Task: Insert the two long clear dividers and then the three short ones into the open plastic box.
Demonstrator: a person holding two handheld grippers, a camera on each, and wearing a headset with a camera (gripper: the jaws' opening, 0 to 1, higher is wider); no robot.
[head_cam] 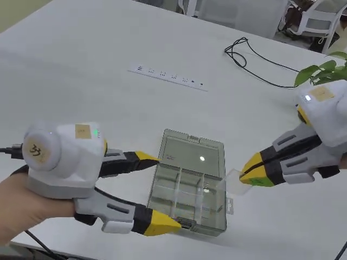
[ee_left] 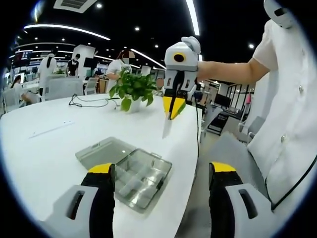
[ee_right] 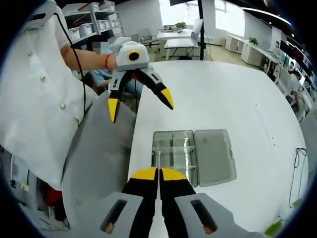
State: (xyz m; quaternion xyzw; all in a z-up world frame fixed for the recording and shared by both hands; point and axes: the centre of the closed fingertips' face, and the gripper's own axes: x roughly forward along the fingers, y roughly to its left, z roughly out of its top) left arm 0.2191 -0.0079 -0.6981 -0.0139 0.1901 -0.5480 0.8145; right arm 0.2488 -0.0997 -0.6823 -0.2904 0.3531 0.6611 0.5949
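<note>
Step in hand: short-divider stage, by judgement. The open plastic box (head_cam: 201,228) on the counter (head_cam: 97,103) already shows partitions seated; their count is not clear.
Right gripper (head_cam: 245,172): jaws clamped together on a short clear divider (head_cam: 234,182), held in the air just beside the box's right edge.
Left gripper (head_cam: 163,191): jaws wide apart, holding nothing, poised at the box's left side; contact cannot be told.
Next move: bring the divider over a free slot, square it to the grooves and press it down. The left gripper is placed to steady the box.
</note>
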